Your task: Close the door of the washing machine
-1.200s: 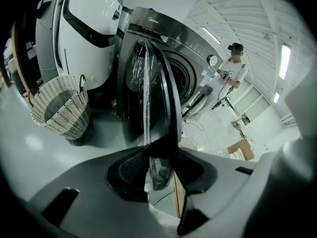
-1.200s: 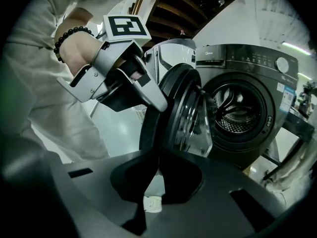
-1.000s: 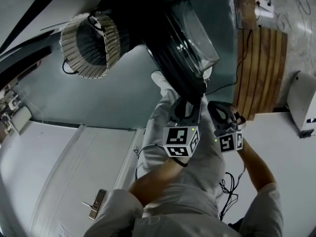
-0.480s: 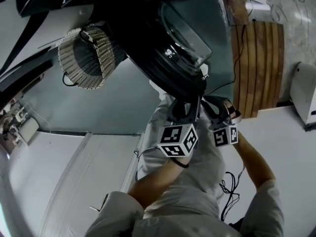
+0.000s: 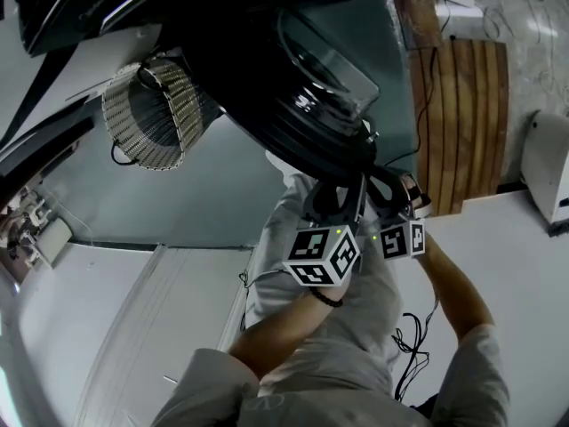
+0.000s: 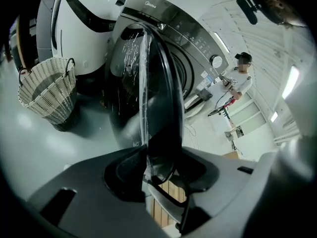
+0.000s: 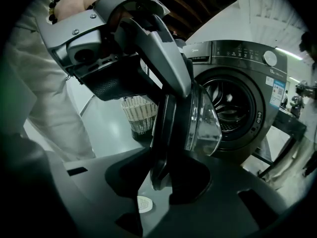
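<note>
The washing machine's round door [image 5: 302, 96] stands open, a black rim around a glass bowl. Its lower edge runs down to both grippers. My left gripper [image 5: 336, 194] straddles the rim, jaws opening; in the left gripper view the door edge [image 6: 148, 93] stands in the wide gap of that gripper [image 6: 156, 170], pads not pressing. My right gripper [image 5: 388, 189] sits just to its right, jaws also opening. In the right gripper view the door [image 7: 198, 123] passes between the jaws of the right gripper [image 7: 161, 175] with room on both sides. The drum opening [image 7: 233, 108] lies beyond.
A woven laundry basket [image 5: 147, 114] stands on the floor left of the door. A wooden slatted pallet [image 5: 467, 123] and a white appliance [image 5: 547, 172] are at the right. Cables [image 5: 413, 336] trail by my legs. A person [image 6: 240, 78] stands far off.
The door has swung further left in the head view, and both grippers have followed its rim. The right gripper has drawn closer to the left one.
</note>
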A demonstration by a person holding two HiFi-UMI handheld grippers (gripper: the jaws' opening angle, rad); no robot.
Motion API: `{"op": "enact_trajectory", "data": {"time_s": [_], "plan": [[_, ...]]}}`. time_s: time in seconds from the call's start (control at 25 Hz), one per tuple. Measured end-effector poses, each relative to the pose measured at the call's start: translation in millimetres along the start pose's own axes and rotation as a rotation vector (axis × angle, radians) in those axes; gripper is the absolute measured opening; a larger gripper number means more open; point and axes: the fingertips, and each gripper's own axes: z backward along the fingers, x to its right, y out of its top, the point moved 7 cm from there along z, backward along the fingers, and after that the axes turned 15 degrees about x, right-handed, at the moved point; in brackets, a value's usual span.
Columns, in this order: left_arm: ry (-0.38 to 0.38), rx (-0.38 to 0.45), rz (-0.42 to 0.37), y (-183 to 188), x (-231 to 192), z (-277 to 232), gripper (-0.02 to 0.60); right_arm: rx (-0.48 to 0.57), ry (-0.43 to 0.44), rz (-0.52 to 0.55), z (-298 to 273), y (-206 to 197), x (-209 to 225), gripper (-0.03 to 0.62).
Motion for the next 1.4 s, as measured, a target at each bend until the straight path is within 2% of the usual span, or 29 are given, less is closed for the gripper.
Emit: {"op": "enact_trajectory", "data": {"time_s": [0.24,0.4,0.64,0.72,0.8,0.88,0.96,1.04,1.12,1.24,1.4], "plan": [[-0.024,-0.005,0.027,2,10,-9,0.187,-0.002,-0.03,0.024,5,-3,14,0.105],[-0.064,0.0,0.053,5,18,-17,0.193,-0.003,-0.079,-0.003,8,-5,28,0.087],[-0.219,0.011,0.079,13,29,-29,0.206,-0.006,-0.136,-0.011,12,-3,58,0.077],[-0.266,0.012,0.066,14,31,-31,0.198,-0.012,-0.135,-0.005,13,-2,67,0.075],[-0.319,0.008,0.05,15,35,-33,0.17,-0.007,-0.125,0.001,14,-2,74,0.075],[-0.391,0.008,0.035,16,39,-33,0.113,-0.002,-0.115,0.01,15,-3,81,0.075],[-0.471,0.024,0.003,19,45,-33,0.002,0.002,-0.109,0.024,15,-3,90,0.075],[-0.56,0.046,-0.056,22,50,-32,0.002,-0.001,-0.106,0.03,16,-4,100,0.075],[-0.619,0.077,-0.15,29,55,-33,0.002,-0.007,-0.102,0.035,17,-5,111,0.077],[-0.665,0.132,-0.26,42,61,-39,0.002,-0.021,-0.1,0.049,18,-5,131,0.081],[-0.691,0.152,-0.315,50,66,-51,0.006,-0.017,-0.122,0.073,19,-4,157,0.087]]}}
